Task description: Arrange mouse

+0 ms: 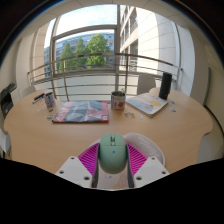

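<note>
A pale green mouse (112, 152) sits between my two fingers, its sides against the pink pads (90, 158). My gripper (112, 165) is shut on the mouse and holds it over the near part of the round wooden table (60, 135). The mouse's front end points away from me, toward the middle of the table. A colourful flat mat or magazine (80, 110) lies on the table beyond the fingers, to the left.
A cup (118, 100) stands at mid-table beyond the mouse. White papers (148, 102) and a dark upright object (165, 87) are at the far right. Small items (45, 99) stand at the far left. A white thing (150, 150) lies by my right finger. A railing and window are behind the table.
</note>
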Demonstrator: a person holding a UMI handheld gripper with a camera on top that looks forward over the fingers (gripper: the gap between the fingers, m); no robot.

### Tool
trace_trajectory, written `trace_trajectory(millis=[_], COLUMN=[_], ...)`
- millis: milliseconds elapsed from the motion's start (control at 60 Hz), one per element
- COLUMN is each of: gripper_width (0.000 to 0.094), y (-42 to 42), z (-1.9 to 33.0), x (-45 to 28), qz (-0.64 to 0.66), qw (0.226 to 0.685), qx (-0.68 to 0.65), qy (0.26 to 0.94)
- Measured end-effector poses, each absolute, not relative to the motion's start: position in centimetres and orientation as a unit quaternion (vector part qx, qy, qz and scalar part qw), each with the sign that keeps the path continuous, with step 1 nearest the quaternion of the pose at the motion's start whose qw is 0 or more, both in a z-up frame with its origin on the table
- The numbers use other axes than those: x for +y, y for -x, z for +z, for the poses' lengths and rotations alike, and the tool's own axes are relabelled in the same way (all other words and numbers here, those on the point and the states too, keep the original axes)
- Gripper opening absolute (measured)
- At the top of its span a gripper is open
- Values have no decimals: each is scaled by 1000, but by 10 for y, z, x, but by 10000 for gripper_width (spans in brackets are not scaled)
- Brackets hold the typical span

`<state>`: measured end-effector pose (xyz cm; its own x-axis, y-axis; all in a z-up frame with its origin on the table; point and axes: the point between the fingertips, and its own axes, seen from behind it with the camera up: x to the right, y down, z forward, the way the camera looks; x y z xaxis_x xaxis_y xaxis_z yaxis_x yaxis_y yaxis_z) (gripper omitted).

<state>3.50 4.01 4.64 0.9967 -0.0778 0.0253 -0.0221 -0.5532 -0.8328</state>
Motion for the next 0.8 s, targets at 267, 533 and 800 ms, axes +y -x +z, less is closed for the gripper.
trace_trajectory(millis=[267,533,800], gripper_width=[740,851,849], y=[-57,-38,-1], z=[-2,87,166], x=[25,-46,-173], qz=[-14,-34,-58], qw=[427,458,479], qx=[28,21,18], qy=[904,888,876])
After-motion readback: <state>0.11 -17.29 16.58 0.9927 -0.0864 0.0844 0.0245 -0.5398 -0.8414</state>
